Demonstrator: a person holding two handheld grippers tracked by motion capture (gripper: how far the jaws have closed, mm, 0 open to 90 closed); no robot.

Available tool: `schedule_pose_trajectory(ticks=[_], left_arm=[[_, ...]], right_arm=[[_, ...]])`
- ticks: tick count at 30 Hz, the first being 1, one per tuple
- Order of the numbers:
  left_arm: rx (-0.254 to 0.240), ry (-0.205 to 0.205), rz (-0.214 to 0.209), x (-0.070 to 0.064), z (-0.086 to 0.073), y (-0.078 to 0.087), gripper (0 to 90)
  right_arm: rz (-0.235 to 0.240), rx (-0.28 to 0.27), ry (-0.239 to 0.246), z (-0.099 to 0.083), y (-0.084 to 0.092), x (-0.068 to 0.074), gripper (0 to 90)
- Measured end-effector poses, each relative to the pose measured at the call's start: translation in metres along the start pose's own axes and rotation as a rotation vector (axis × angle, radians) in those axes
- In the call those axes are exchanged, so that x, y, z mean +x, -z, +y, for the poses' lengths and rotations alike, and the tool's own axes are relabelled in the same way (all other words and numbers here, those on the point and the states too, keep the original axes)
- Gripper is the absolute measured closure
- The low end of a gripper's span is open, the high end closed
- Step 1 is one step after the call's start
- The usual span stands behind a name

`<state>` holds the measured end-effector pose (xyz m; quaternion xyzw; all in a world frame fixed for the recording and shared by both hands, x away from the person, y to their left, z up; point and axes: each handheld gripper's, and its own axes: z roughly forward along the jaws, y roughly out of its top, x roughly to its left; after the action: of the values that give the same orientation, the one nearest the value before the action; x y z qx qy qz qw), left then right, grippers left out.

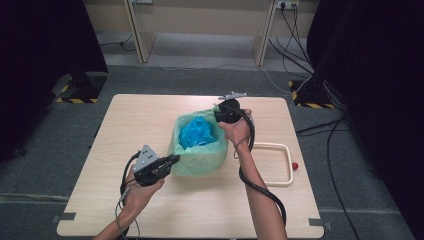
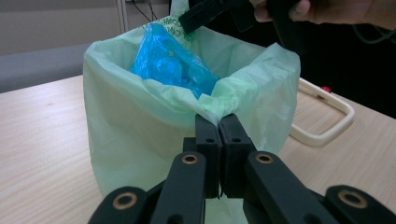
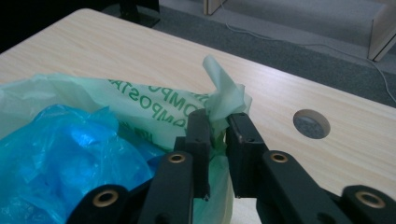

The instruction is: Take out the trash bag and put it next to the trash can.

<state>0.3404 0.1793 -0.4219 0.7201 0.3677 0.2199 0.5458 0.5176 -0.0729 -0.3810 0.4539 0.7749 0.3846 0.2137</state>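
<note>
A pale green compostable bag [image 1: 200, 155] stands open at the middle of the wooden table [image 1: 140, 120], with a crumpled blue plastic bag [image 1: 197, 131] inside it. My left gripper [image 1: 175, 159] is at the bag's near-left rim. In the left gripper view its jaws [image 2: 219, 119] are shut on a fold of the green rim [image 2: 140, 130]. My right gripper [image 1: 220, 114] is at the far-right rim. In the right gripper view a bunched corner of green film [image 3: 224, 98] is pinched between its jaws [image 3: 218, 126], and the blue bag [image 3: 70, 149] lies just below.
A cream rectangular frame [image 1: 287, 165] lies on the table right of the bag, with a small red thing [image 1: 295, 165] at its outer edge. A round cable hole [image 3: 311, 123] is in the tabletop. Dark curtains and stand bases [image 1: 80, 90] flank the table.
</note>
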Motion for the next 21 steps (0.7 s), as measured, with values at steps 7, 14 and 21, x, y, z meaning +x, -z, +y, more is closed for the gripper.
schedule_pose_trajectory(ticks=[7, 14, 21], left_arm=[[-0.032, 0.016, -0.018, 0.001, 0.013, 0.004, 88.6], [-0.065, 0.033, -0.034, 0.005, 0.028, 0.010, 88.8], [-0.081, 0.018, -0.037, 0.010, 0.043, 0.018, 88.8]], right_arm=[[0.010, -0.039, 0.015, 0.008, 0.010, 0.006, 88.4], [0.016, -0.084, 0.024, 0.022, 0.026, 0.011, 88.8], [0.024, -0.124, 0.031, 0.037, 0.041, 0.014, 89.3]])
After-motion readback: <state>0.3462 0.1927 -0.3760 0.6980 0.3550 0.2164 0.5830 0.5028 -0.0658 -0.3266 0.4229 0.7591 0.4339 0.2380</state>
